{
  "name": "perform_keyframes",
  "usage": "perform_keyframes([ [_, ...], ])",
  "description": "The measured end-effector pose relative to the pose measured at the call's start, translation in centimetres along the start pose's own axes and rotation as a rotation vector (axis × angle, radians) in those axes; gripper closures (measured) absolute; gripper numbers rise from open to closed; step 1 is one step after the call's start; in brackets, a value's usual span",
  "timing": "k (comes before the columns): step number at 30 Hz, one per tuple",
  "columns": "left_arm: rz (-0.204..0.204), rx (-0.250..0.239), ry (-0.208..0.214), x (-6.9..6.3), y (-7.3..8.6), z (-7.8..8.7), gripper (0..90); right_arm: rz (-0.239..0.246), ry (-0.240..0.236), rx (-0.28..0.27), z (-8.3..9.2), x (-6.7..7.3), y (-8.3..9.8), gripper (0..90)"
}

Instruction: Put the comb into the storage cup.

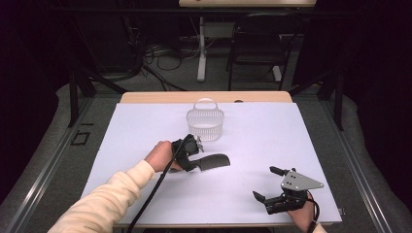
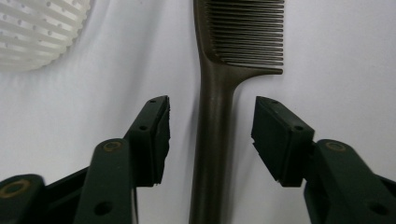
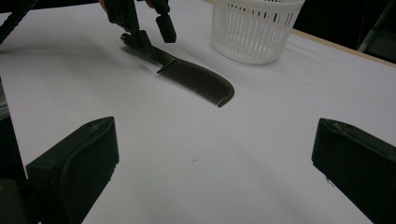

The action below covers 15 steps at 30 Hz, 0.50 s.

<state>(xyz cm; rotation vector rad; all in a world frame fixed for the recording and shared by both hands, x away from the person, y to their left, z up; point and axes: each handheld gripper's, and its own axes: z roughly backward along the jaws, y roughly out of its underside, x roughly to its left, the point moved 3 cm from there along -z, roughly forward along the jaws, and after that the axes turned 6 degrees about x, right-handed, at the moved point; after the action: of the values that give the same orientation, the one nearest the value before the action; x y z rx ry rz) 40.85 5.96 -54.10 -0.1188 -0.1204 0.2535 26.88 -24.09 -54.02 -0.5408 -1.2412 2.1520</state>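
In the high view the left gripper [image 1: 193, 151] sits a little left of the table's middle, straddling the handle end of the dark comb [image 1: 214, 161], which lies flat on the white table sheet [image 1: 145, 121] with its long axis running from about nine o'clock, under the gripper, to three o'clock, where the toothed end points. The left gripper view gives the relation that matters: the handle [image 2: 212, 140] runs straight up toward twelve o'clock between the two pads [image 2: 156, 140], parallel to them, with a clear strip of sheet on either side, so the jaws stand part-way closed around it and press on nothing yet; the teeth [image 2: 250, 32] fan off toward one o'clock. Squeezing across the narrow handle looks like the coming move, and the line-up seems good, the handle being a touch nearer the left-hand pad. The white basket [image 1: 205, 124] stands at about twelve o'clock from the comb, near but apart. Farther right, at the near edge, the right gripper [image 1: 266, 183] rests with its jaws spread wide and empty, well apart from the comb, so the left hand is plainly the nearer one.
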Motion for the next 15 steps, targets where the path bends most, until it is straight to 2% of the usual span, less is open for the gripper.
perform_keyframes([
  [3,-0.011,0.007,0.020,-0.02,-0.32,-0.18,56.2,0.001,0.001,0.001,0.00,0.00,0.00,0.4],
  [9,-0.041,0.033,0.028,0.26,-0.85,-0.51,64.0,0.000,0.001,0.001,0.03,0.00,0.01,0.4],
  [12,-0.050,0.052,0.038,0.35,-0.99,-0.72,65.4,-0.002,0.001,0.001,0.01,-0.01,0.02,0.4],
  [13,-0.053,0.062,0.027,0.32,-1.02,-0.84,66.2,-0.002,0.001,0.001,0.01,-0.02,0.03,0.4],
  [15,-0.067,0.079,0.043,0.35,-1.07,-1.02,66.4,-0.002,0.001,0.001,0.02,-0.03,0.03,0.4],
])
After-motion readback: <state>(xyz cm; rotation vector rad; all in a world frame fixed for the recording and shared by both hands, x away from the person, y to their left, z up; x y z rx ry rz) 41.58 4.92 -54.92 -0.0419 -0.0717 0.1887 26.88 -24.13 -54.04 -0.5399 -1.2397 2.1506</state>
